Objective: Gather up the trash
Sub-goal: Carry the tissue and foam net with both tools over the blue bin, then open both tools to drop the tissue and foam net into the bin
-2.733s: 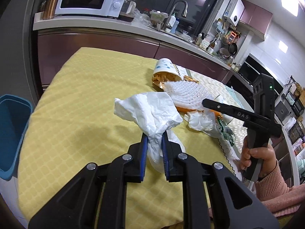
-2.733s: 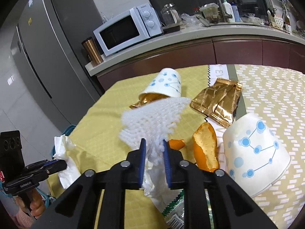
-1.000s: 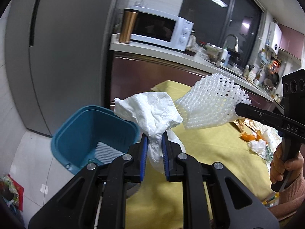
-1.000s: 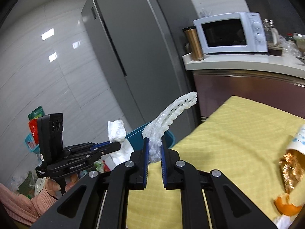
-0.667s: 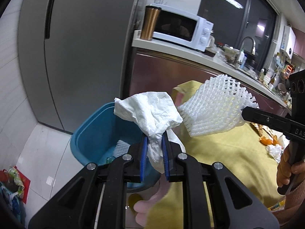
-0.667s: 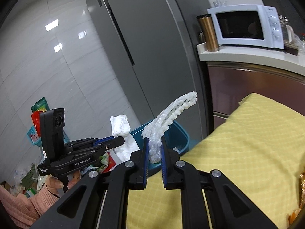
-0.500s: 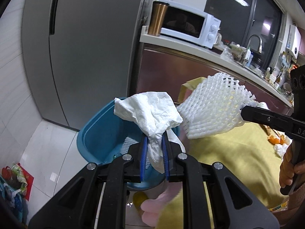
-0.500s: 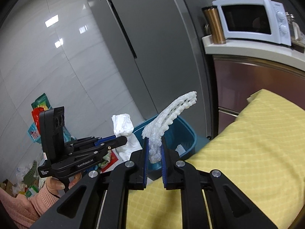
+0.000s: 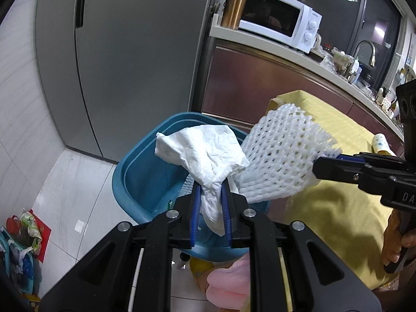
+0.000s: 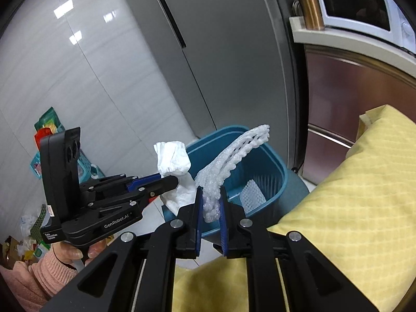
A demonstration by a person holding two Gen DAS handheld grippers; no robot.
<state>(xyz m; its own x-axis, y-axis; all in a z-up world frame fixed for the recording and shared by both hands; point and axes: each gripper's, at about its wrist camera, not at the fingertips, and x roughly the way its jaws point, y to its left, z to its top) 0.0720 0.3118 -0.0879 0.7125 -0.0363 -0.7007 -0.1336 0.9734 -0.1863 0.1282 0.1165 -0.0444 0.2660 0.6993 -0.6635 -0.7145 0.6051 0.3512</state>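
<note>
the crumpled white paper tissue and the white foam fruit-netting sleeve had both left the yellow quilted tablecloth where they lay a few seconds earlier, and now hung over the mouth of the blue plastic waste bin on the floor beside the table. over the last second the bin had slid from off to the side to directly below them, so the carry looked almost finished and only the drop seemed to remain.

the tissue was soft and bunched, its tail trailing down between the pads. the netting was a stiff, springy lattice, fanned out wide.

the left gripper was nearly shut, pinching the tissue's waist; the right gripper was clamped close on the netting's gathered end. another piece of netting possibly lay inside the bin, though it was small and partly hidden.
</note>
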